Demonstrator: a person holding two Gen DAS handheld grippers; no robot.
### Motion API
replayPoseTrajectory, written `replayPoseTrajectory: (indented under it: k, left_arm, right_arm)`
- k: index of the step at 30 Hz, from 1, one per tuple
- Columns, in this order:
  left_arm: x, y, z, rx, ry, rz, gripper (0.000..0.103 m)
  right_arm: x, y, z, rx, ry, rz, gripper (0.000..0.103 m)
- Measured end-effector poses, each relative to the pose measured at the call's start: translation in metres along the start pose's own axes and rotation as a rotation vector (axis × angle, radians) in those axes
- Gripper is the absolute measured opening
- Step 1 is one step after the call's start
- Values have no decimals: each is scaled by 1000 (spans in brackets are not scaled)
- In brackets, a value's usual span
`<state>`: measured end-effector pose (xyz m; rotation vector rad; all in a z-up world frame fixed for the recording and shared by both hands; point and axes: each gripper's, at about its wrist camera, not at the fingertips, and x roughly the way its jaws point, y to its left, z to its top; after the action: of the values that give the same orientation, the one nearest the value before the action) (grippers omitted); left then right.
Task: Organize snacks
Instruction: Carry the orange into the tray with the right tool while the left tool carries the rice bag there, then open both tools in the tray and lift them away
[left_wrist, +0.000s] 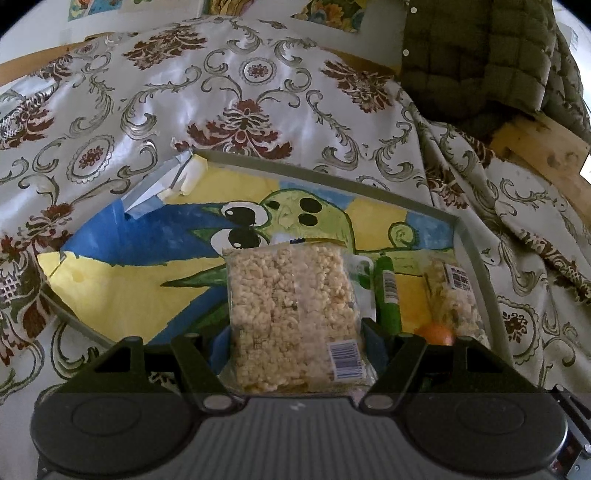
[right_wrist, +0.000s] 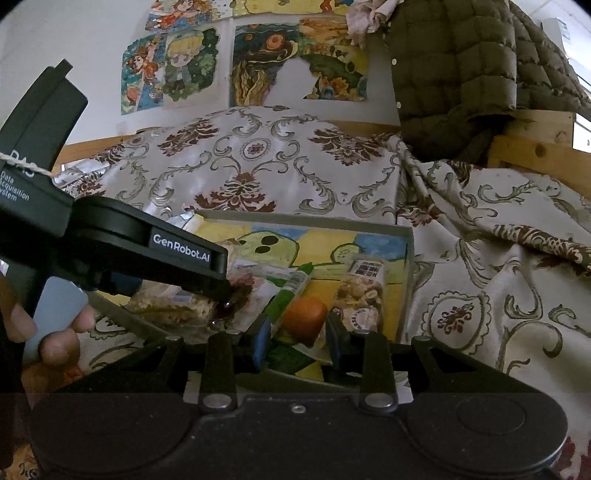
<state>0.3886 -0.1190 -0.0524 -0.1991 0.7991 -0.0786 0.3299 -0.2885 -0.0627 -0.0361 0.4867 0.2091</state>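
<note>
A grey tray (left_wrist: 469, 258) lined with a cartoon drawing lies on a patterned cloth. My left gripper (left_wrist: 295, 332) is shut on a clear pack of puffed rice cake (left_wrist: 291, 310), held over the tray. Beside it in the tray lie a green tube snack (left_wrist: 388, 295), an orange round snack (left_wrist: 436, 334) and a second clear snack pack (left_wrist: 458, 299). In the right wrist view my right gripper (right_wrist: 297, 336) is open around the orange snack (right_wrist: 304, 317), with the green tube (right_wrist: 288, 295) to its left and the clear pack (right_wrist: 360, 291) to its right. The left gripper's body (right_wrist: 147, 254) shows at the left there.
The patterned cloth (left_wrist: 221, 92) covers the surface around the tray. A green quilted jacket (right_wrist: 461, 74) hangs at the back right over a wooden frame (left_wrist: 535, 147). Drawings (right_wrist: 240, 62) hang on the wall. Torn blue paper (left_wrist: 155, 188) sits at the tray's far left corner.
</note>
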Motion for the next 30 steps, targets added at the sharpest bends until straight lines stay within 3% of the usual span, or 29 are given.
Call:
replayPoseTrajectory:
  k: [7,11,23,30]
  left_arm:
    - [-6,0,0,-28,8,-15,79]
    - [-19,0,1,-38,-14,-18,83]
    - [-109,10,1,-69,-189,-1,101]
    - [-178,19,-16,-84,-316,41,103]
  right_arm:
    - [-7,-6,3,31,-6,-16,42]
    - [-19,-9,8,46,-36,-28,54]
    - [-83,-29,34,126,-166,-79,97]
    - [-133,-29,46,143,-252,-81,102]
